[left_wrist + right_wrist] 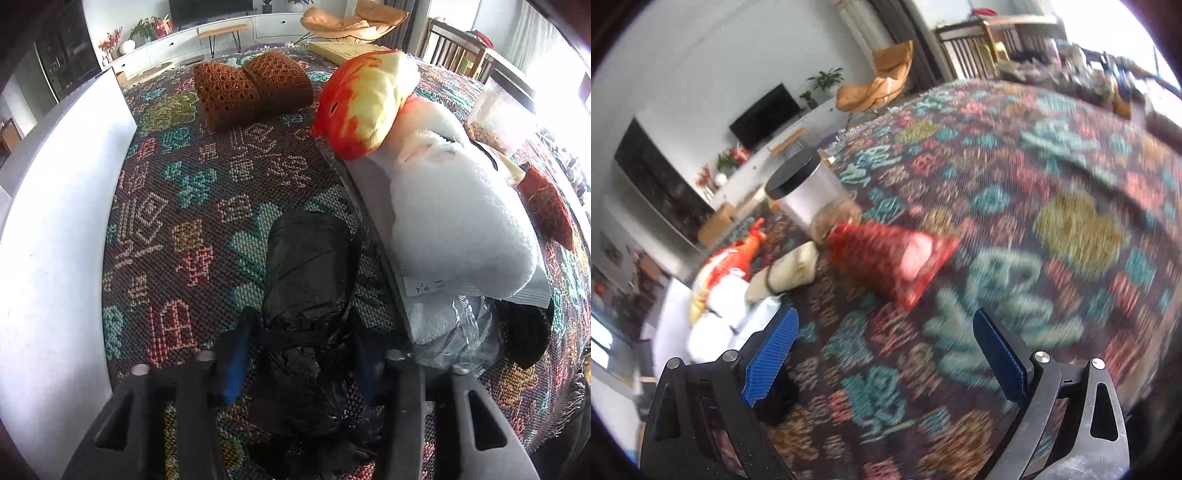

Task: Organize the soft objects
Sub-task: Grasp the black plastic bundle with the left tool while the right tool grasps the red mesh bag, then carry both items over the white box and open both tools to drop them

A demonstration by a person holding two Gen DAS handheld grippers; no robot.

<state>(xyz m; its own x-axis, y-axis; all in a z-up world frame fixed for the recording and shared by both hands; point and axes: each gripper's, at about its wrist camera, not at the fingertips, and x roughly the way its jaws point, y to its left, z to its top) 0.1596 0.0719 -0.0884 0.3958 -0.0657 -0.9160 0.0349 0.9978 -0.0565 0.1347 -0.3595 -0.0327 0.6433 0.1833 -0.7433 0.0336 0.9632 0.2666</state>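
Black plastic-wrapped bundle (306, 295) clamped in left gripper (301, 354), long axis running near to far, right gripper (886, 347) wide, empty.

Left gripper (301, 354): I see black angular finger arms, blue ribbed pads, and round silver screw heads at the joints.
Right gripper (886, 354): I see the same black frame with triangular cut-outs, blue dotted pads (772, 360), silver screws and light scuffing on the right arm.
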